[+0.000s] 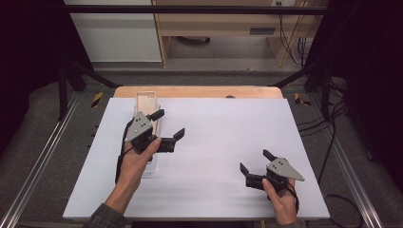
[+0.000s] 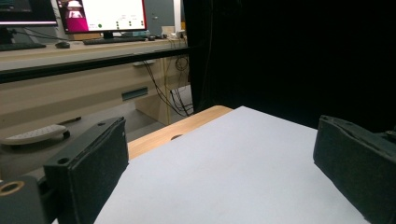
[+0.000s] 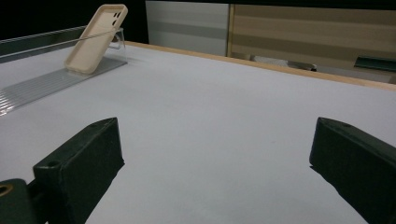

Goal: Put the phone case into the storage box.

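Looks like a lab or office recording setup. Upper left of the left gripper view has a lit monitor [image 2: 103, 14] and keyboard [image 2: 114, 40] on a desk, with cables [image 2: 170, 91] dangling below. The high view shows a black metal frame [image 1: 190, 9] and dark curtains around the white-covered table [image 1: 223, 142].

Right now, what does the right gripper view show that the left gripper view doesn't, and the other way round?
Right gripper view alone: a beige phone case leaning tilted on a clear ribbed stand at the table's far left.

Left gripper view alone: a desk with a lit monitor, a keyboard and hanging cables.

Both: a pair of black jaws standing wide apart with nothing between them, the white table cover and the table's wooden edge.
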